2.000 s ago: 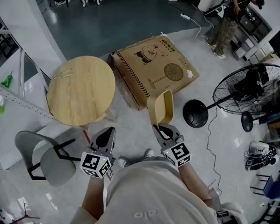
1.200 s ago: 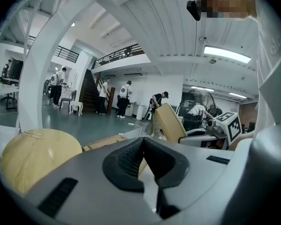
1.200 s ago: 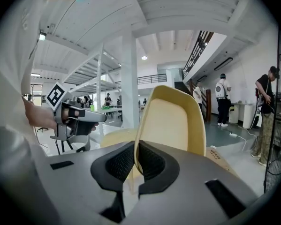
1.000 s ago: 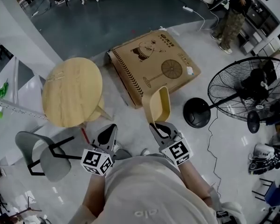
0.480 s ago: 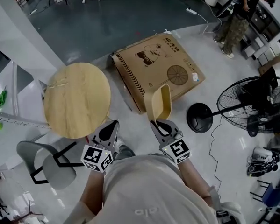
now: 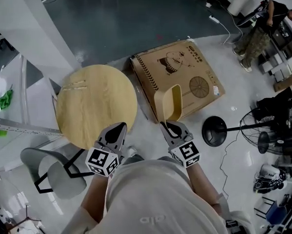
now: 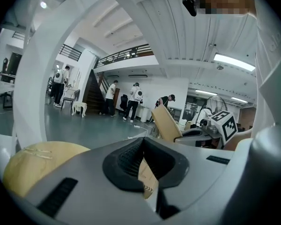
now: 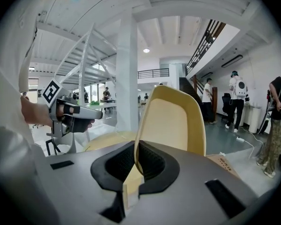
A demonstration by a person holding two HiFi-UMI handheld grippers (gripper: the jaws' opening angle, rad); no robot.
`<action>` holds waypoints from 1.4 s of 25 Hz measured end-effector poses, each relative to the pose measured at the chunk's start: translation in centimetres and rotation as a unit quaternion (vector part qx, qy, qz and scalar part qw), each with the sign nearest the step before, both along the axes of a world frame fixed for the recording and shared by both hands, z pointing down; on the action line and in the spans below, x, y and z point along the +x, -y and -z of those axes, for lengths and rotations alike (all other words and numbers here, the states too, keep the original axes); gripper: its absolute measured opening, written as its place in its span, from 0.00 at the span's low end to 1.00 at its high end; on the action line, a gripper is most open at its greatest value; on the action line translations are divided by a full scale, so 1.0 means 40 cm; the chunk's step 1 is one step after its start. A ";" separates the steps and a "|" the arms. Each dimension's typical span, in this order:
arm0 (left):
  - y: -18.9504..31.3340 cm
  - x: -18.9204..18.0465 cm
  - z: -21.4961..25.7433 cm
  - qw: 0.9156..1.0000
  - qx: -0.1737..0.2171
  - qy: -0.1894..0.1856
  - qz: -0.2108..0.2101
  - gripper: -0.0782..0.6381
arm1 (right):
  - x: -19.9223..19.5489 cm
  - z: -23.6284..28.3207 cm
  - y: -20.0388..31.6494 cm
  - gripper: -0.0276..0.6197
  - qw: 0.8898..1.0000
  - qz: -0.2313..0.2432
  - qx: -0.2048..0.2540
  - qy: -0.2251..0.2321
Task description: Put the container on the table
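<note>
A: Where's the container (image 6: 168, 104)?
B: Off the worktop (image 6: 94, 104). The right gripper (image 6: 169, 126) has its jaws clamped on the thin lower rim, and the container stands up from the jaws.
A: Position?
B: In the air above the floor, right of the round worktop. From the head view it sits in front of the cardboard box (image 6: 184, 72), which lies on the floor.
A: And the left gripper (image 6: 117, 128)?
B: Jaws closed together, nothing in them. It's near the worktop's edge.
</note>
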State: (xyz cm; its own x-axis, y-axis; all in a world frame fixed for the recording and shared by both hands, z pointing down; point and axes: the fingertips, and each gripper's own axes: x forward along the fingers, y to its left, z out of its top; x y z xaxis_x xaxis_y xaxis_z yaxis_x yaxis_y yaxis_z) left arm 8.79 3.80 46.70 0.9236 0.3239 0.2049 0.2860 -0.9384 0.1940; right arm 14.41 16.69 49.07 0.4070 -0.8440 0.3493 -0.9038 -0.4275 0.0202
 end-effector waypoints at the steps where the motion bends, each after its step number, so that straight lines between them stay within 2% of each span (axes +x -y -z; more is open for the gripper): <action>1: 0.027 -0.004 -0.005 1.000 -0.001 0.002 0.003 0.13 | 0.002 -0.006 0.027 0.11 1.000 0.004 -0.004 0.001; 10: 0.225 -0.054 -0.043 0.997 -0.015 0.020 0.068 0.13 | 0.003 -0.066 0.209 0.11 0.997 0.057 -0.053 0.028; 19: 0.333 -0.079 -0.088 0.987 -0.030 0.047 0.148 0.13 | 0.050 -0.188 0.336 0.11 0.981 0.145 -0.119 0.045; 27: 0.445 -0.067 -0.128 0.967 -0.041 0.077 0.240 0.13 | 0.131 -0.316 0.453 0.11 0.956 0.228 -0.175 0.067; 35: 0.495 -0.073 -0.158 0.944 -0.048 0.109 0.306 0.13 | 0.186 -0.421 0.555 0.11 0.925 0.303 -0.220 0.056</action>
State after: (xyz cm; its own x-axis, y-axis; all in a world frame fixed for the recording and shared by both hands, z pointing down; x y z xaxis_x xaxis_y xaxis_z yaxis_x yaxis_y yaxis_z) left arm 5.89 -16.01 53.03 0.8828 -0.2310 0.4091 -0.3618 -0.8898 0.2783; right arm 21.85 -5.52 65.91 -0.1544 -0.6709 0.7253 -0.9817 0.1870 -0.0360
